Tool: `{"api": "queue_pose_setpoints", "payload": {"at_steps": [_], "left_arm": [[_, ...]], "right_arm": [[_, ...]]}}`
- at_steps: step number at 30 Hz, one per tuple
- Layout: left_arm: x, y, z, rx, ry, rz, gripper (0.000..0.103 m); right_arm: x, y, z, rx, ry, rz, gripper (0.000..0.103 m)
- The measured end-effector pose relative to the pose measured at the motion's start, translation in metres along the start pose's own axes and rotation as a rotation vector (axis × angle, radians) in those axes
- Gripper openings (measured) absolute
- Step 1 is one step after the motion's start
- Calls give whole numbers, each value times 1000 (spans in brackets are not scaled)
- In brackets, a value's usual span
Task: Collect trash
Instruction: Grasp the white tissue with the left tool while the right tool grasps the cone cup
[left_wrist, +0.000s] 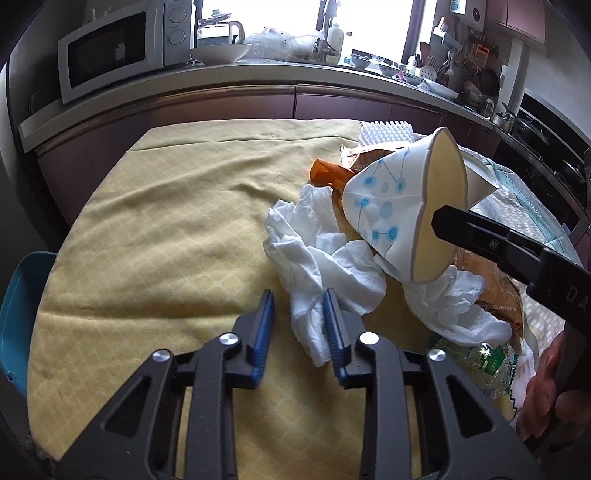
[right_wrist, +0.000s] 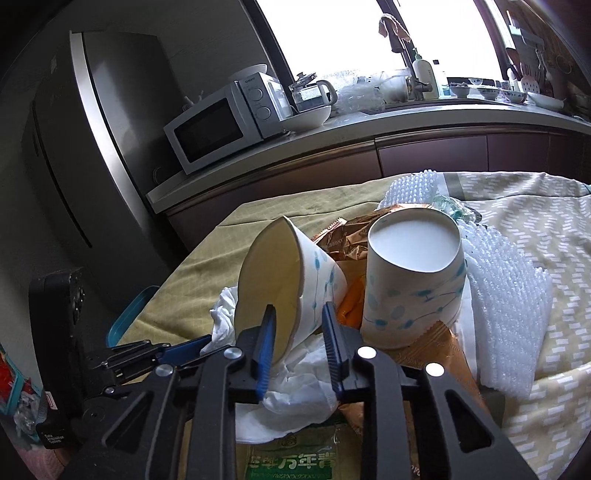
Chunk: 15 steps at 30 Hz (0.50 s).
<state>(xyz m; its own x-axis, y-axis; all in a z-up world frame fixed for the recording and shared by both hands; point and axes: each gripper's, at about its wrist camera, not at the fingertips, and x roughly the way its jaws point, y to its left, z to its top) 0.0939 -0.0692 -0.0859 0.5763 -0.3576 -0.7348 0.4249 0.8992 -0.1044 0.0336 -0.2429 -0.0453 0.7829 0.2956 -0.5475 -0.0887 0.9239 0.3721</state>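
Between the blue pads of the right gripper (right_wrist: 298, 343) sits the rim of a squashed paper cup (right_wrist: 291, 280): one pad lies inside the flattened mouth, the other against the printed outer wall, and the narrow jaws appear to pinch that wall. The cup is tipped, its long axis running up and away from this gripper, base toward the far side of the heap. Just to its right a second paper cup (right_wrist: 413, 284) stands upright on a brown wrapper (right_wrist: 436, 339), untouched.

At the left gripper (left_wrist: 298, 325) the jaws are likewise drawn close, and a fold of crumpled white tissue (left_wrist: 317, 266) hangs between the pads; whether they truly press it I cannot tell for certain, though it looks caught. The tissue trails forward and rightward into the pile on the yellow tablecloth (left_wrist: 155, 229), partly under the cup.

Each hand is thus nearest its own piece, and lifting them apart looks the likely call. A teal tray (left_wrist: 18, 295) waits at the table's left edge, closest to the left hand.
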Motion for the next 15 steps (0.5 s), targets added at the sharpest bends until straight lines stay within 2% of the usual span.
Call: {"api": "queue_pose_setpoints", "payload": {"at_steps": [1,2,3,9,15], "left_arm": [[1,1,1,0,0,1,20],[0,1,1,0,0,-3,12],[1,2,1,-1,3,-13,10],[-14,10,1,-11,-29,-30,8],[-50,30,0,-26,-99,-7,7]], "right_arm": [[1,-2,0,12,2,9,11],[1,-3,0,23,5,20,11],[1,-4,0,29,3,23,8],[-8,-3,4,45,-24,56,3],[-13,13,12,32,-39,113,2]]}}
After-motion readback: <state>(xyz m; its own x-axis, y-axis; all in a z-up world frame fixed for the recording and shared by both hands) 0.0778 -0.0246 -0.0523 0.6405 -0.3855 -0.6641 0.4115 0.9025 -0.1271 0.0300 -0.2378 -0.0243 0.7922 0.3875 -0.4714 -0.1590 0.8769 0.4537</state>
